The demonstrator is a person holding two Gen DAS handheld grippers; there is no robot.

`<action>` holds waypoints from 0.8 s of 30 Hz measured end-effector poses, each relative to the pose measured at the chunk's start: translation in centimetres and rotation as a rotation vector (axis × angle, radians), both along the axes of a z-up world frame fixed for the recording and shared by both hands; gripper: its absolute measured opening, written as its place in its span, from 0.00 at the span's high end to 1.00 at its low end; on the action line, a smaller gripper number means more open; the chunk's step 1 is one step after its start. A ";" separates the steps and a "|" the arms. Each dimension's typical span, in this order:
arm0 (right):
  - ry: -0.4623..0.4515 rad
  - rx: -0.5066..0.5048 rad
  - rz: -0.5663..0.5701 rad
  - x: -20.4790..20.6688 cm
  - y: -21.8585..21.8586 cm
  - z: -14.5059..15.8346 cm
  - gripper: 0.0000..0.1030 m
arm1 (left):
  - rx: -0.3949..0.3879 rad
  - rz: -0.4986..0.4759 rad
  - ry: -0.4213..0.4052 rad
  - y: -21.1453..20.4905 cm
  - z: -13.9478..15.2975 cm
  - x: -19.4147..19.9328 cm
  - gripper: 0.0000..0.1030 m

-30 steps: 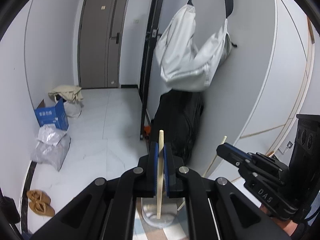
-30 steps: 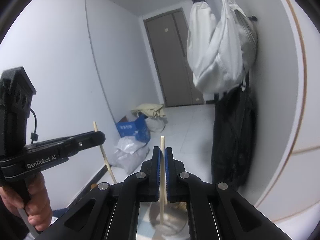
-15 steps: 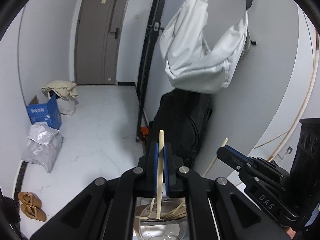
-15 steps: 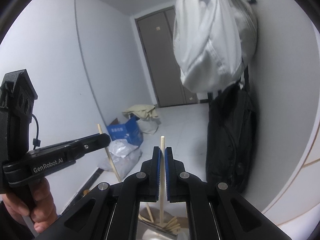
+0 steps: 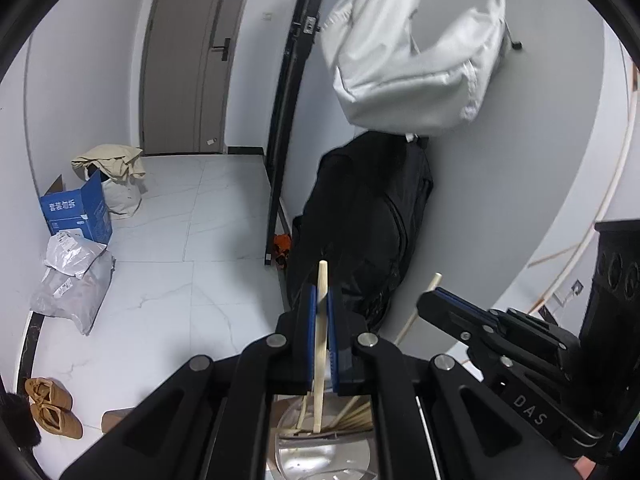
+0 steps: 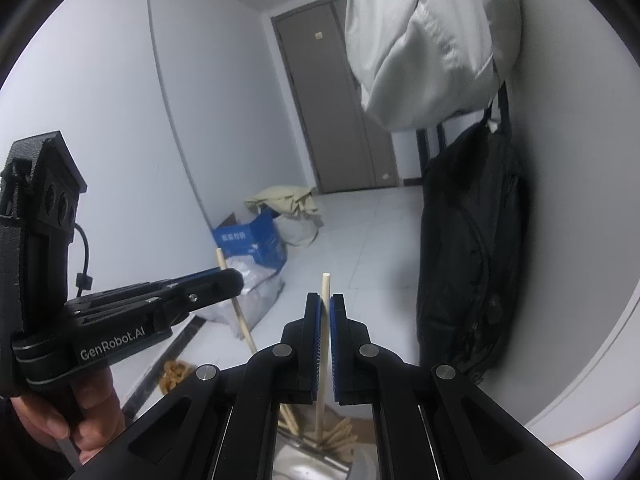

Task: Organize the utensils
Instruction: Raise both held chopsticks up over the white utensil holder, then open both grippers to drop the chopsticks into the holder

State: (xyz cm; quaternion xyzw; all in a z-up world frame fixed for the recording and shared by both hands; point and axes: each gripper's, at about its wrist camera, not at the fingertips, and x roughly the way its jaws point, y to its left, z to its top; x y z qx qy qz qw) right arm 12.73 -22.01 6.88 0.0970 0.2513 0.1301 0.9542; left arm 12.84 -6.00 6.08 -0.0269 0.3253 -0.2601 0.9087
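Left gripper (image 5: pixel 320 300): closed on a wooden chopstick (image 5: pixel 320 344), which is pinched between the blue pads.
Left chopstick axis: held nearly upright, blunt end above the pads, lower end pointed down into the metal container (image 5: pixel 320 456).
Right gripper (image 6: pixel 326 308): closed on a second wooden chopstick (image 6: pixel 324 344), clamped between its blue pads.
Right chopstick axis: nearly vertical, top end above the pads, lower end directed down at the metal container.
Metal container: seen directly below both grippers; a bundle of chopsticks (image 5: pixel 352 416) is leaned inside it, against its far rim.
Hand (image 6: pixel 76 412): wrapped around the left gripper's handle, left of the metal container.
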 end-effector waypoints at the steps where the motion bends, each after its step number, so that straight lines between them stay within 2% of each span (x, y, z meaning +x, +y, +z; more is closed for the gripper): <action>1: 0.005 -0.005 0.003 -0.1 0.1 -0.3 0.97 | 0.008 -0.004 0.002 -0.1 -0.2 -0.2 0.99; 16: 0.120 0.000 0.041 -0.6 0.8 -5.5 0.96 | 0.061 -0.022 0.075 -0.6 -1.3 -0.6 0.99; 21: 0.142 0.004 0.050 -1.0 0.8 -5.8 0.92 | 0.022 -0.063 0.127 -0.1 -1.3 -0.6 0.98; 23: 0.143 0.013 0.051 -1.4 0.5 -5.6 0.83 | -0.005 -0.065 0.156 0.3 -1.2 -0.5 0.96; 24: 0.138 0.017 0.047 -1.7 0.4 -5.4 0.67 | -0.019 -0.066 0.168 0.5 -1.0 -0.5 0.96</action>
